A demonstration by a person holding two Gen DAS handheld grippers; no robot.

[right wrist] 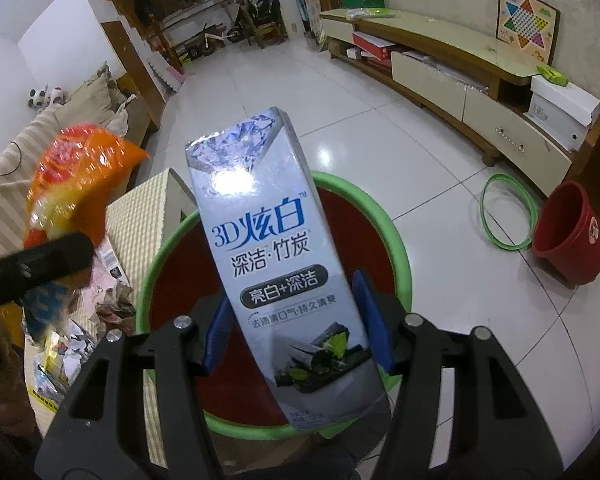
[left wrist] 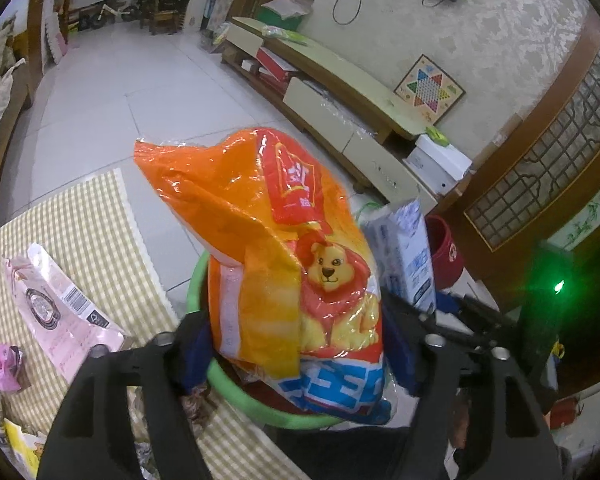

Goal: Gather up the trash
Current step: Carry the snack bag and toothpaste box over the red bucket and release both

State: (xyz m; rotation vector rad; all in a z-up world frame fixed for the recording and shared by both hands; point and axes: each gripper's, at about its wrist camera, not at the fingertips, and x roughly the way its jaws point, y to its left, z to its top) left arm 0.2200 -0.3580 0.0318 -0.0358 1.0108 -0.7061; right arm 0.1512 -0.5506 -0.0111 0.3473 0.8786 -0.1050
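My left gripper (left wrist: pixel 296 356) is shut on an orange snack bag (left wrist: pixel 260 232) with a lion on it, held over a red bin with a green rim (left wrist: pixel 196 284). My right gripper (right wrist: pixel 298 332) is shut on a silver-blue toothpaste box (right wrist: pixel 268 248), held upright over the same bin (right wrist: pixel 356 196), whose red inside looks bare. The box also shows in the left wrist view (left wrist: pixel 408 252), to the right of the bag. The bag and the left gripper show at the left of the right wrist view (right wrist: pixel 72 184).
A checked tablecloth (left wrist: pixel 80 216) to the left carries more trash: a pink packet (left wrist: pixel 60 312), a purple wrapper (left wrist: pixel 0 364) and crumpled wrappers (right wrist: pixel 112 304). On the white tile floor stand a second red bucket (right wrist: pixel 568 236) and a green hoop (right wrist: pixel 508 212). A long TV cabinet (right wrist: pixel 460 64) lines the far wall.
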